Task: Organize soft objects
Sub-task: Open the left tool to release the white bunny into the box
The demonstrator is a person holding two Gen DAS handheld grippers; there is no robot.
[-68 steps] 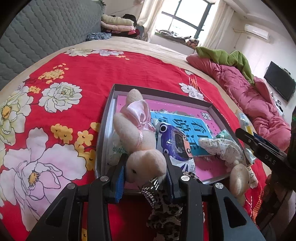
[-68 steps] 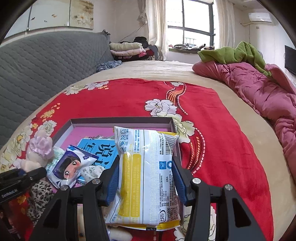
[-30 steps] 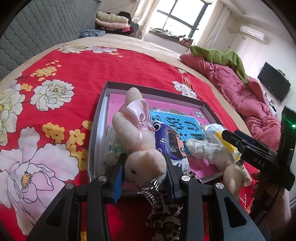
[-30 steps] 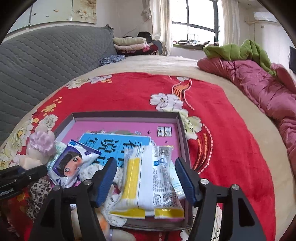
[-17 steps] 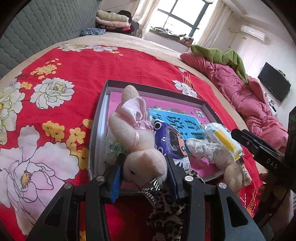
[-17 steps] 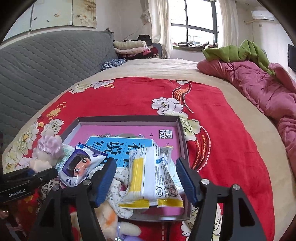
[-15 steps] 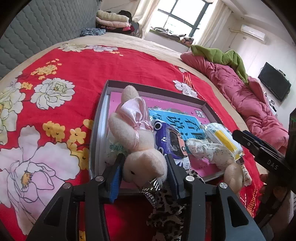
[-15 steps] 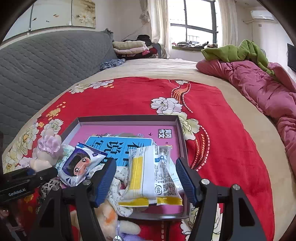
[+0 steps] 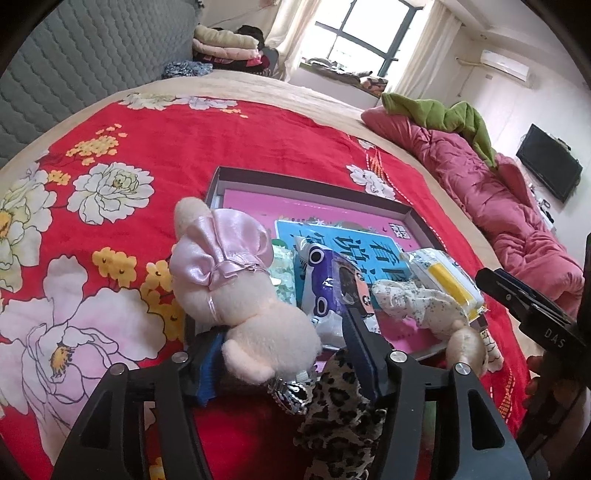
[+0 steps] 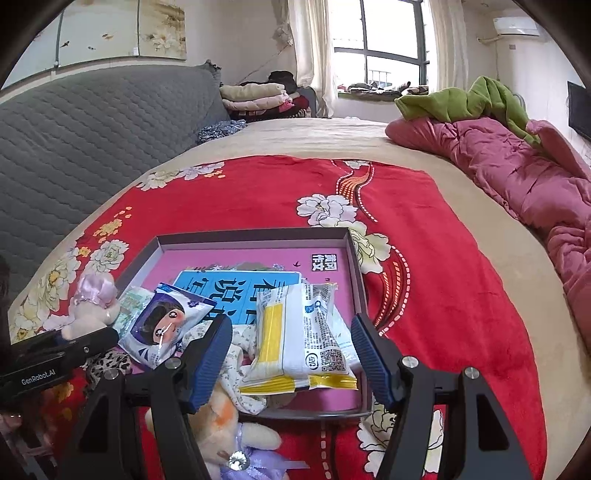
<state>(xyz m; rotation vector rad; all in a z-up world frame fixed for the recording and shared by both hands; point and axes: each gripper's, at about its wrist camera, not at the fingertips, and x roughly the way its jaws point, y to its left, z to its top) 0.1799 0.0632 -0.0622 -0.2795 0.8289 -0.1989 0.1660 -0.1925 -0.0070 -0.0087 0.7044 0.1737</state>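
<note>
A red blanket (image 10: 424, 236) printed with large flowers covers the bed, with tan bedding (image 10: 317, 136) beyond it and a grey quilted headboard (image 10: 85, 122) to the left. Farther off are a crumpled pink quilt (image 10: 517, 173) with a green cloth (image 10: 461, 99) on top, folded clothes (image 10: 255, 96) and a window (image 10: 384, 48).

Ahead of both sets of jaws lies a shallow tray (image 10: 354, 254) with a pink floor, holding a blue book (image 10: 240, 288). The left gripper (image 9: 280, 343) has its jaws spread around the lower body of a cream plush rabbit (image 9: 236, 288) with a pink satin bow; the right jaw stands clear of it, and I cannot tell whether the left jaw presses it. The rabbit leans over the tray's near left edge. Under these jaws lies a leopard-print cloth (image 9: 340, 406). Just beyond the right jaw is a purple cartoon packet (image 9: 328, 291).

The right gripper (image 10: 291, 354) has its jaws spread wide, pinching nothing. Between them, apart from both pads, a white and yellow snack packet (image 10: 299, 339) rests in the tray's near right corner on a floral cloth (image 10: 236, 350).

Only the right wrist view shows a stuffed toy in a lilac dress (image 10: 236, 443) lying below its left jaw, outside the tray, and a painting (image 10: 159, 26) on the wall. Only the left wrist view shows a television (image 9: 550, 166) and an air conditioner (image 9: 504, 66).
</note>
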